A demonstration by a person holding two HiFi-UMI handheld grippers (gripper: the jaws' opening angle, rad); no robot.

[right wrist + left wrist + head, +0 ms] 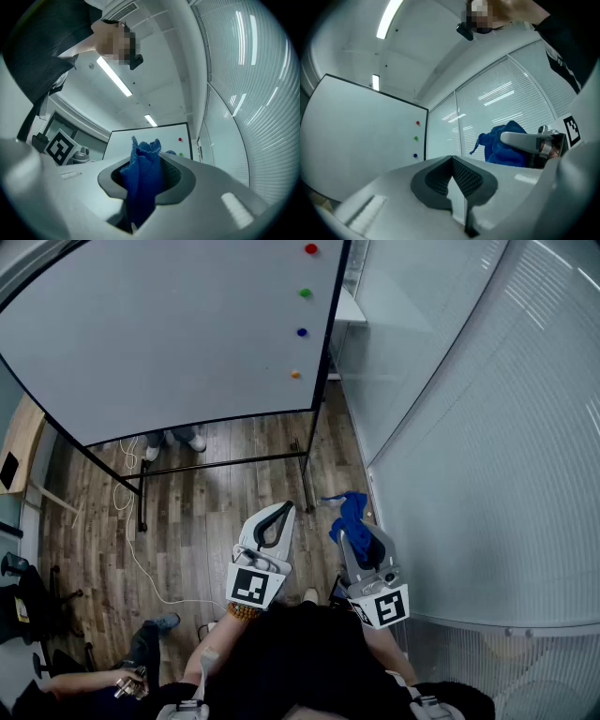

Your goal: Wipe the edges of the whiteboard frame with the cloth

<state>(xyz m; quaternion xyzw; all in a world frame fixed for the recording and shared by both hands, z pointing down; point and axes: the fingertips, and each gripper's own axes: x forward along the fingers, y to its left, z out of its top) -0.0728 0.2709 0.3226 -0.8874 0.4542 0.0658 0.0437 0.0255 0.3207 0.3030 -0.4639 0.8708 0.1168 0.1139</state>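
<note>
My right gripper (356, 532) clamps the blue cloth (349, 510) near the glass wall (450, 427), well apart from the whiteboard (169, 334). My left gripper (281, 512) sits just beside it, jaws pressed together on nothing.

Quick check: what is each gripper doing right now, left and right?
Left gripper: closed, nothing between its jaws.
Right gripper: closed on the blue cloth.

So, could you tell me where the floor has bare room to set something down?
Bare wooden floor lies between the black whiteboard stand's crossbar and the left gripper. Leftward it is crowded: a white cable, a seated person.
</note>
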